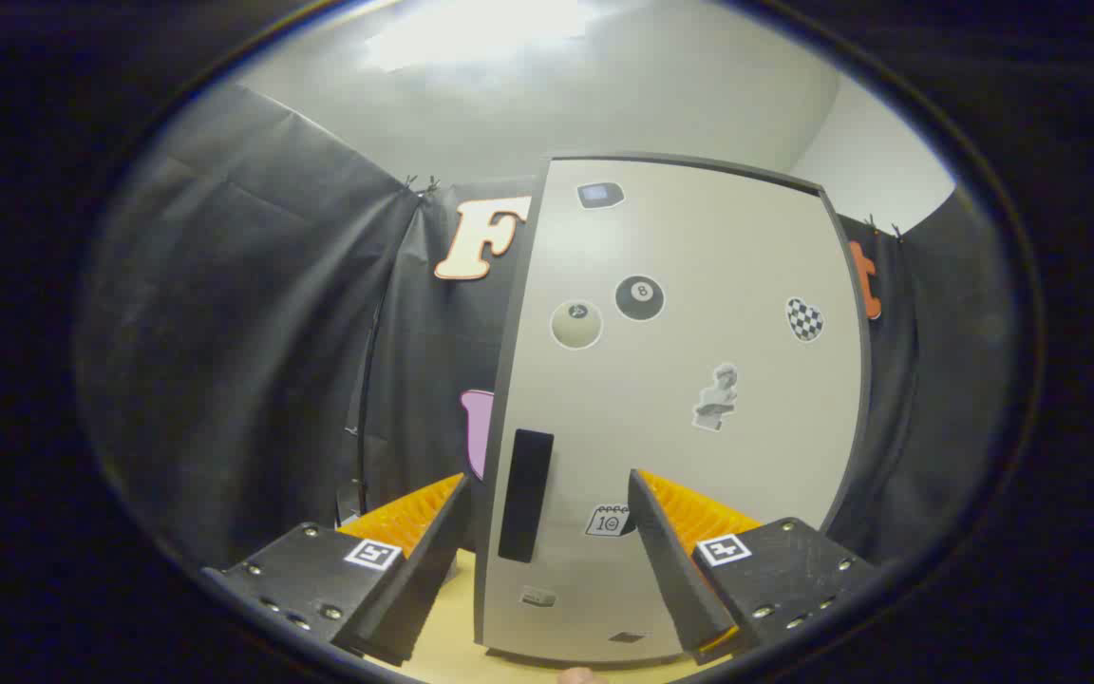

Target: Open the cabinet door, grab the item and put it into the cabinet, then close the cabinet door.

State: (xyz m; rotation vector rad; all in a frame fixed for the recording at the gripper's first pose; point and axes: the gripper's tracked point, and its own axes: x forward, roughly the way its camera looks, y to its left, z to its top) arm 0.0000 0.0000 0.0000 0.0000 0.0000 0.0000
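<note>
The gripper [547,494] points straight at the cabinet door [680,399], and its two fingers stand well apart with nothing pressed between them. The door is a pale grey panel with a dark frame, standing upright just ahead of the fingers and rising far above them. Its left edge falls between the fingers, closer to the left finger [414,570], while the right finger [675,560] sits in front of the lower middle of the panel. A black handle [525,495], a tall narrow bar, is set on the door near that left edge; it lies between the two fingers and just beyond their tips, nearer the left one. Whether either finger touches the door or the handle cannot be told. Several stickers dot the panel: a black eight ball [639,297] and a pale ball [575,324] side by side above the handle, a checkered one [804,319] toward the right edge, a small statue figure [716,397] near the middle, and a little calendar [610,520] low down between the fingers. The door looks shut, though the hinge side is hard to judge. A light wooden surface [447,608] shows under the left finger, at the foot of the cabinet. Black cloth [253,313] hangs on the booth wall to the left of the cabinet and behind it.
</note>
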